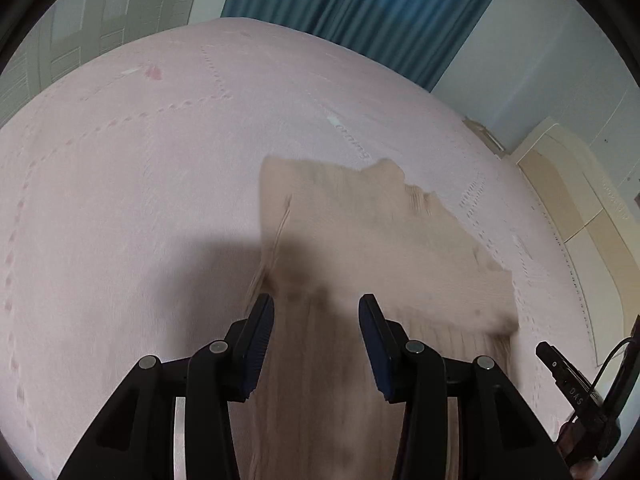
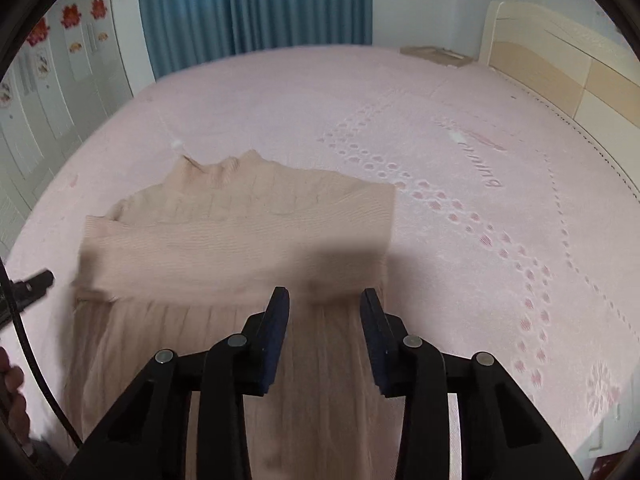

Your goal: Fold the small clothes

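Observation:
A beige ribbed knit garment (image 1: 360,220) lies flat on the pink bed cover (image 1: 140,180), its collar at the far end. In the right wrist view one part of the garment (image 2: 240,232) lies folded across its body as a wide band. My left gripper (image 1: 316,304) hovers over the near left part of the cloth, jaws apart, nothing pinched between the pads. My right gripper (image 2: 324,300) stands over the near right part, jaws also apart, with fabric showing below the gap. The near hem is hidden under both grippers.
The pink bed cover (image 2: 460,200) stretches wide around the garment. A pale wooden headboard (image 2: 560,60) runs along the right, a blue curtain (image 2: 256,4) hangs behind, and a white wardrobe (image 2: 48,80) stands left. A person's hand (image 2: 12,400) shows at the left edge.

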Demonstrator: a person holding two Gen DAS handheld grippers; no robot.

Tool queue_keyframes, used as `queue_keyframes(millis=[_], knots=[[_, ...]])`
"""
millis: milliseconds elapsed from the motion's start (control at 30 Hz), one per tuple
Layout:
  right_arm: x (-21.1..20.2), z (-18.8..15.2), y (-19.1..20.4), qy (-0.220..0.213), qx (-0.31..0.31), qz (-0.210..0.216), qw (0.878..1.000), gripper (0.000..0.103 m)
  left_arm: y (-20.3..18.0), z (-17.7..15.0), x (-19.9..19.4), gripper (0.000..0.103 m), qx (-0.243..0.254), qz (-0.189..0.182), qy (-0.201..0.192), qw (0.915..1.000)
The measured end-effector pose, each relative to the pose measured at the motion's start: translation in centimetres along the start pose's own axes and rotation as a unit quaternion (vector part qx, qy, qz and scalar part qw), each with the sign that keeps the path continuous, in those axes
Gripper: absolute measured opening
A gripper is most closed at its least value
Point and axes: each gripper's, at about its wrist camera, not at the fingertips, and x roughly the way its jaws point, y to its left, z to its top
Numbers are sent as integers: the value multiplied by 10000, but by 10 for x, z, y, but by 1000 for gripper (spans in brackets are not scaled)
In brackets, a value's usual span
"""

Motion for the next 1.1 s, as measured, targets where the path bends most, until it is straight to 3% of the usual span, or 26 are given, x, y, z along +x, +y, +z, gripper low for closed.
queue_keyframes(millis=[133,333,433,633,667,800,1000,1100], knots=[[-25,-30,-21,45,224,-144,9996,36,12,-29,-35,42,116,98,-198,9997],[-68,-63,-42,-38,533,174,9984,35,22,-62,-81,42,109,-502,-389,9979],[-89,-80,-44,-135,437,357,9983,35,24,-81,-101,42,136,-775,-492,9957],[-124,-112,-37,-278,57,602,9978,36,34,-112,-127,42,-50,-947,-488,9943],[-128,-120,-38,-300,49,641,9975,37,35,-118,-132,46,-73,-957,-529,9940],[-142,-143,-44,-258,227,816,9961,38,32,-133,-150,55,44,-843,-812,9931],[-171,-158,-42,-890,90,1010,9909,44,18,-139,-157,56,414,-232,-1013,9937],[-161,-169,-43,-795,59,1097,9908,44,14,-141,-160,59,548,-53,-1049,9930]])
